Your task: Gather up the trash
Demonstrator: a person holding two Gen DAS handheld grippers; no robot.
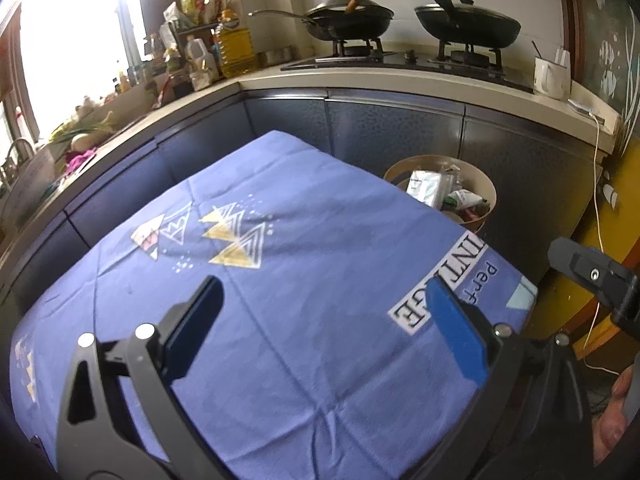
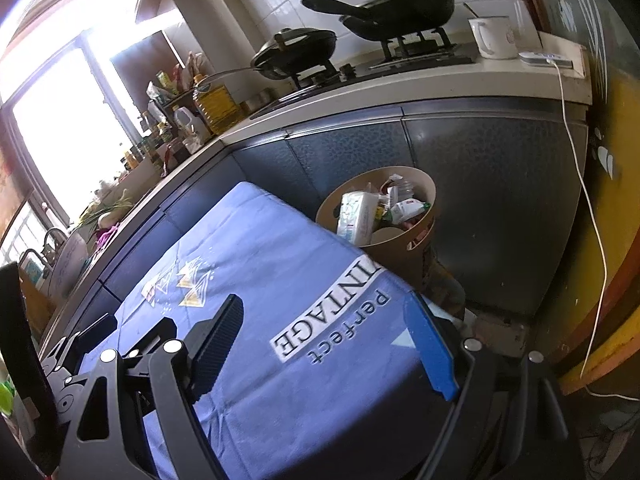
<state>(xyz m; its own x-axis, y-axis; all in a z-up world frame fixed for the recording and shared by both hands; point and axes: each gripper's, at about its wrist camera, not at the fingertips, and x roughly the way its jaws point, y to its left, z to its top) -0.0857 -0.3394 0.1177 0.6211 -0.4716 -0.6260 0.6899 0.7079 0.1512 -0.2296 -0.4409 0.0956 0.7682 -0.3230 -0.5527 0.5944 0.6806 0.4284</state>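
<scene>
Trash bin (image 2: 416, 248) well beyond parted fingers (image 2: 218, 340)

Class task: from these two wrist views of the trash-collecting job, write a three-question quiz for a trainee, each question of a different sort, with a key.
1. True or false: the left gripper holds a piece of trash.
2. Where is the bin? A) on the cloth; B) on the floor, past the cloth's far right corner, by the cabinets; C) on the counter.
3. Fill in: each of the two pans on the stove has a ____ on it.

Key
1. False: its jaws stand open with nothing between them, as do the right gripper's.
2. B
3. lid
</scene>
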